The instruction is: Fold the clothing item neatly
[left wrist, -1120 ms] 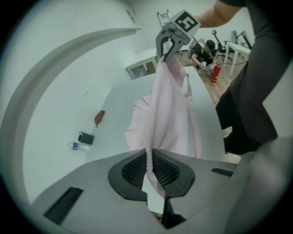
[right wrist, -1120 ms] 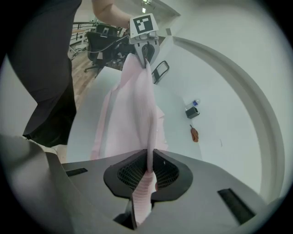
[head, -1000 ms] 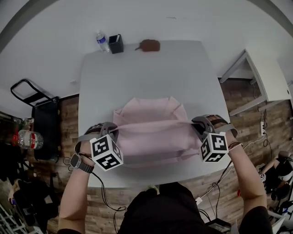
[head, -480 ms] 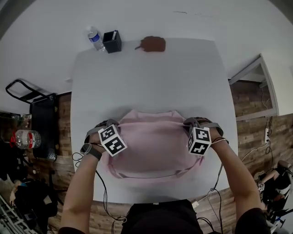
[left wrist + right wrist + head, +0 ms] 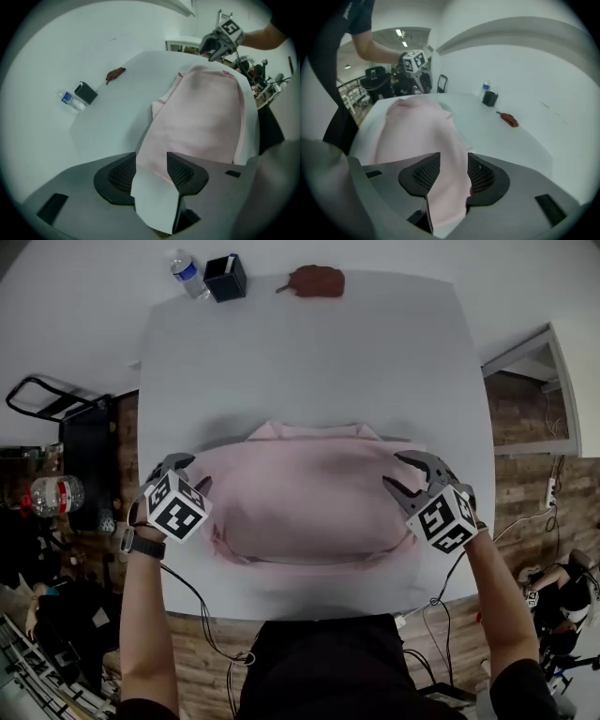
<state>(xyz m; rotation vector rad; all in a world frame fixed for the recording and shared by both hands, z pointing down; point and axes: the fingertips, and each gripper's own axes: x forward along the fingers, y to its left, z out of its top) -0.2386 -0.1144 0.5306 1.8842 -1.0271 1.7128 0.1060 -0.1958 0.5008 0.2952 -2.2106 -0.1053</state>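
Observation:
A pink garment [image 5: 314, 498] lies folded and flat on the white table [image 5: 309, 362], its far edge straight. My left gripper [image 5: 192, 474] stands at the garment's left end. Its jaws are opening, with the cloth's corner [image 5: 154, 154] lying loose between the pads and bare table below it. My right gripper [image 5: 403, 474] stands at the right end. Its jaws are opening too, and pink cloth [image 5: 447, 187] runs between the pads, which do not press on it. Each gripper shows in the other's view, the right gripper [image 5: 220, 40] and the left gripper [image 5: 415, 61].
A water bottle [image 5: 183, 268], a black cup [image 5: 225, 277] and a small brown object [image 5: 314, 280] sit at the table's far edge. A black cart [image 5: 84, 456] stands left of the table. Cables trail over the wooden floor by my feet.
Both grippers carried the garment's near edge over to its far edge, folding it in half. They then let go, their jaws parted, and they drew outward to the garment's ends.

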